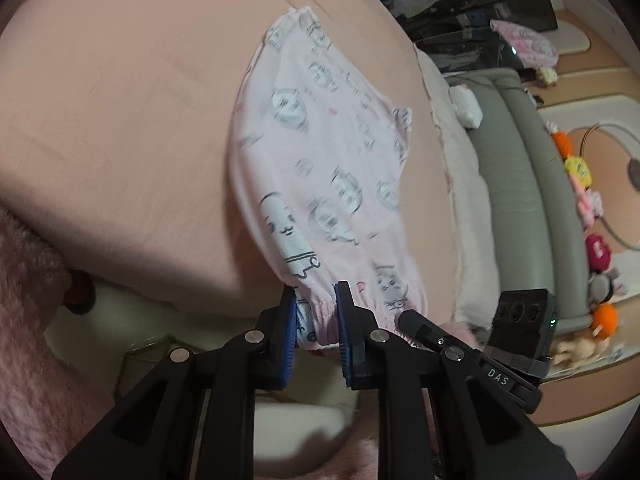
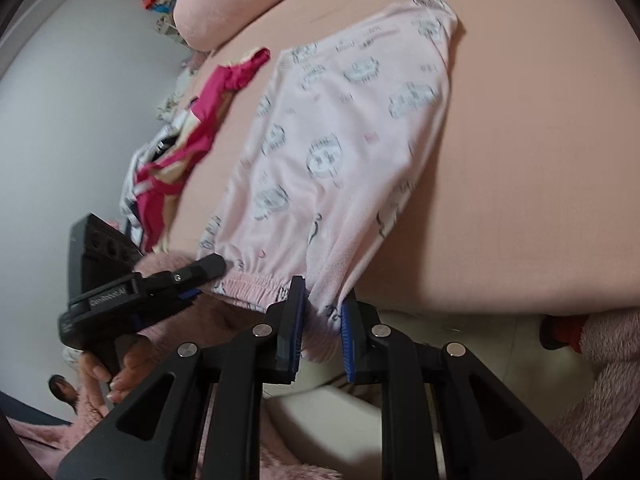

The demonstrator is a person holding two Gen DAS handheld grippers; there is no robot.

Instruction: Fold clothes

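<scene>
Pale pink pants [image 1: 320, 152] printed with grey cartoon animals lie spread flat on the peach bed sheet [image 1: 120, 120], the elastic waistband at the near edge. My left gripper [image 1: 317, 320] is shut on the waistband, cloth bunched between its blue pads. In the right wrist view the same pants [image 2: 340, 140] stretch away from me, and my right gripper [image 2: 322, 318] is shut on the waistband's other end. The left gripper [image 2: 212, 266] shows there at the left, a hand [image 2: 116, 372] around its handle. The right gripper's finger [image 1: 414, 322] shows beside the waistband in the left wrist view.
A heap of magenta and white clothes [image 2: 192, 132] lies on the bed left of the pants, a pink pillow [image 2: 224, 8] beyond it. A grey padded bench [image 1: 516, 184] and soft toys [image 1: 576, 168] stand off the bed's right side. Fuzzy pink sleeves [image 1: 28, 320] frame both views.
</scene>
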